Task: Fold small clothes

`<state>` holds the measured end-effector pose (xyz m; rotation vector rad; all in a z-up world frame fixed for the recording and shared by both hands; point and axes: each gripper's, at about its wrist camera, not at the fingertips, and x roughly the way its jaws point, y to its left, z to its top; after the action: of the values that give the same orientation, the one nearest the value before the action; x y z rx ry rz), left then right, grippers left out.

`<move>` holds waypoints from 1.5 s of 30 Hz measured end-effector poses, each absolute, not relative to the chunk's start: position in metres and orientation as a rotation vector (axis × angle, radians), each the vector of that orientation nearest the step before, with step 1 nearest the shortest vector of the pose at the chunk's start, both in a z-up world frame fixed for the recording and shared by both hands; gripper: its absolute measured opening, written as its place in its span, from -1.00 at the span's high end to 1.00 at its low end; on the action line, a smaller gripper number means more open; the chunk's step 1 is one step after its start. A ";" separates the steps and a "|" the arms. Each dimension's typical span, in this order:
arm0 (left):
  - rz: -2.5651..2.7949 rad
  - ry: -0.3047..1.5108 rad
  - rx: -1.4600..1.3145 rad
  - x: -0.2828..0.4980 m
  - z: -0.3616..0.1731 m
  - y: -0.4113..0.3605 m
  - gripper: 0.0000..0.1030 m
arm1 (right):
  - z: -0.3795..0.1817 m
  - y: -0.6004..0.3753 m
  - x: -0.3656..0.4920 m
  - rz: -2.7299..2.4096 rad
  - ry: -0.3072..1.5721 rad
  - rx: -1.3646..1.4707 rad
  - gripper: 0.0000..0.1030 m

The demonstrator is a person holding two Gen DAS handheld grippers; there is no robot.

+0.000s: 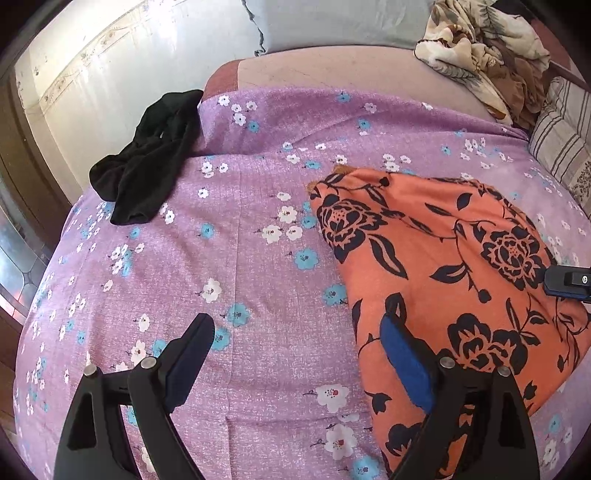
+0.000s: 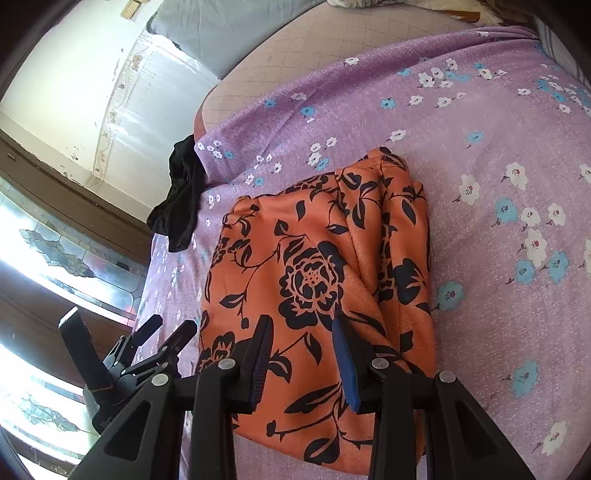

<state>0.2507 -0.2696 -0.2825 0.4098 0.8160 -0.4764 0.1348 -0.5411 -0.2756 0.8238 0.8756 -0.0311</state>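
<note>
An orange garment with black flowers (image 1: 443,266) lies folded on the purple flowered bedsheet (image 1: 240,258); it also shows in the right wrist view (image 2: 317,266). My left gripper (image 1: 295,332) is open and empty, its right finger over the garment's left edge. It shows at the lower left of the right wrist view (image 2: 166,328). My right gripper (image 2: 301,325) is open above the garment's near end, holding nothing. Its tip shows at the right edge of the left wrist view (image 1: 569,280). A black garment (image 1: 147,158) lies crumpled at the bed's left edge.
A beige patterned blanket (image 1: 480,48) is heaped at the bed's far right, next to a striped pillow (image 1: 561,136). A grey pillow (image 1: 332,22) lies at the head. The wall and a wooden frame with patterned glass (image 2: 55,251) run along the left.
</note>
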 end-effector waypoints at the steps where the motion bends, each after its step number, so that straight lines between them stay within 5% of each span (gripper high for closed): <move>1: -0.480 0.817 0.400 0.251 -0.285 -0.268 -0.79 | -0.280 -0.539 0.136 -0.035 0.896 0.821 0.28; 39: -0.487 0.838 0.375 0.262 -0.304 -0.258 -0.94 | -0.285 -0.534 0.152 -0.019 0.934 0.754 0.31; 45: -0.482 0.840 0.369 0.263 -0.305 -0.258 -0.96 | -0.266 -0.542 0.156 -0.040 0.822 0.724 0.31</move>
<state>0.2628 -0.2579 -0.3051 0.3689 0.8400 -0.4823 0.1556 -0.5424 -0.2657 0.7237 0.8216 -0.0398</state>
